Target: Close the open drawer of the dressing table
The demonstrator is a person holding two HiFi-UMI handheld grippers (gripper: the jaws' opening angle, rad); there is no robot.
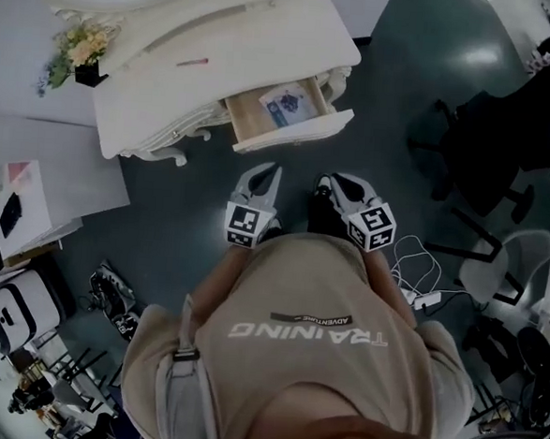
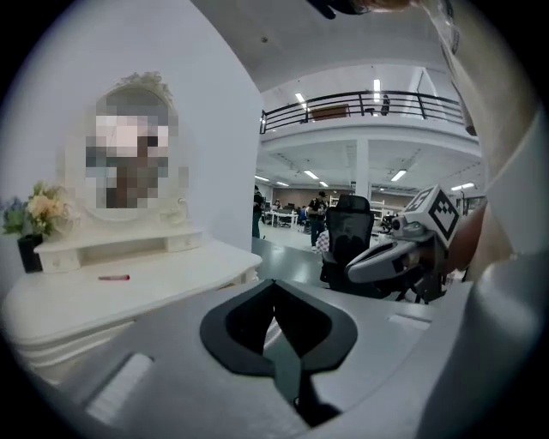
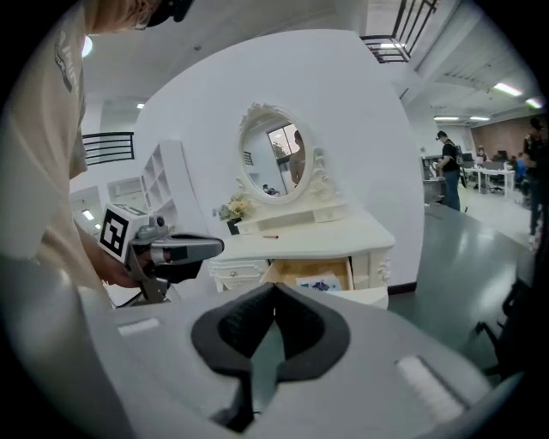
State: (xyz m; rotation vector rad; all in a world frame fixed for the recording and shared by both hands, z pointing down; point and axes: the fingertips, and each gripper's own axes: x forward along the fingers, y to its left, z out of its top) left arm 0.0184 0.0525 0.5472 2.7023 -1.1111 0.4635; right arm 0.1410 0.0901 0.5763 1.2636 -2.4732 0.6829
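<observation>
Upper centre of the head view, a white dressing table [image 1: 259,44] stands on dark floor [image 1: 191,217], its drawer [image 1: 295,131] pulled open. Below it, the left gripper [image 1: 267,169] and right gripper [image 1: 326,182] are clenched on nothing, clear of the drawer.

— How does the drawer [image 1: 284,114] stand?
— Pulled well out of the white bench [image 1: 260,35], under the right end of its curved top. It is pale wood inside, with a white front panel.
— And the bench itself?
— Upright, with carved scrolled legs and an oval mirror on top.
</observation>
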